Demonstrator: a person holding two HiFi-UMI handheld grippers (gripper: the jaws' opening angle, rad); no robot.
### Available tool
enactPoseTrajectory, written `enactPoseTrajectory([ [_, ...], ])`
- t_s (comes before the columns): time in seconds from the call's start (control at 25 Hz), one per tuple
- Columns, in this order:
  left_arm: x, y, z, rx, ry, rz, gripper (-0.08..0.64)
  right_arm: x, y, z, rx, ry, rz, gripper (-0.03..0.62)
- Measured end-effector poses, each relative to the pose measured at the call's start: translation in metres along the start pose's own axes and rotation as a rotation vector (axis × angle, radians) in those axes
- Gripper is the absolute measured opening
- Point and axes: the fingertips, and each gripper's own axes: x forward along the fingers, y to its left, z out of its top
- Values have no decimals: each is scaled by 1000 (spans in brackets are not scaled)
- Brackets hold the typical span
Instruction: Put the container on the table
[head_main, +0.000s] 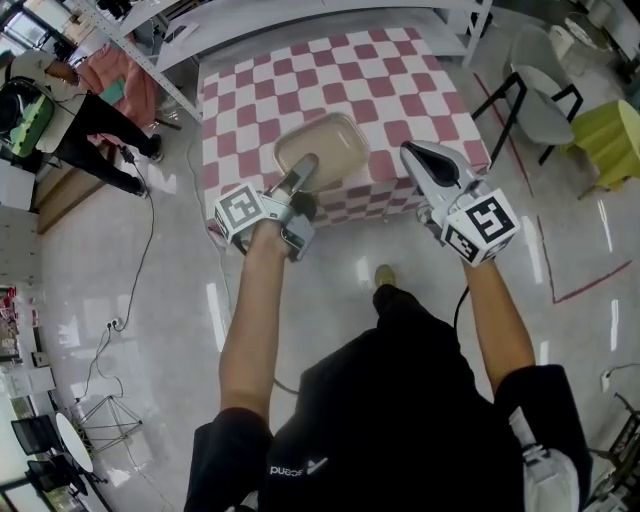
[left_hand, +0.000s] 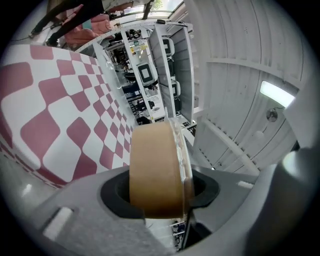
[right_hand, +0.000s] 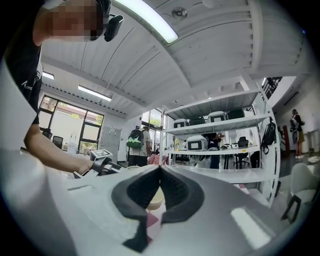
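A beige container (head_main: 322, 148) with a clear lid hangs over the near part of the pink-and-white checkered table (head_main: 390, 80). My left gripper (head_main: 305, 168) is shut on its near end. In the left gripper view the container (left_hand: 155, 165) stands on edge between the jaws, lid side to the right, with the tablecloth (left_hand: 50, 125) to the left. My right gripper (head_main: 412, 152) is shut and holds nothing, hovering by the table's front right edge. In the right gripper view its pads (right_hand: 172, 192) meet at the tips, and the container (right_hand: 155, 199) shows through the gap below them.
A black-framed chair (head_main: 535, 100) and a yellow-green stool (head_main: 608, 140) stand right of the table. A person (head_main: 95, 105) stands at the far left, and a cable (head_main: 140, 270) trails over the glossy floor. White shelving (right_hand: 220, 150) with equipment rises behind the table.
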Motion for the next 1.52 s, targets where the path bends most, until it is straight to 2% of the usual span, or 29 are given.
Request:
enactPoseTrajectory([
  [0.28, 88, 51, 37, -24, 37, 81, 196, 64, -75, -17, -35, 41, 79, 3],
  [0.56, 134, 98, 64, -39, 58, 180, 197, 110, -112, -33, -62, 84, 138, 3],
  [0.76, 151, 126, 69, -57, 99, 252, 198, 126, -124, -43, -44, 97, 132, 3],
  [1.0, 174, 156, 66, -82, 198, 317, 198, 134, -136, -55, -14, 118, 81, 2],
  [1.12, 179, 166, 69, -86, 220, 343, 198, 138, -140, -59, -7, 129, 70, 3],
  [1.16, 180, 169, 70, -79, 227, 351, 198, 140, -142, -61, -5, 131, 65, 3],
  [1.28, 178, 177, 72, -34, 246, 390, 266, 143, -143, -66, 7, 137, 54, 2],
  [1.52, 168, 183, 81, 86, 249, 452, 352, 153, -142, -75, 32, 145, 55, 3],
])
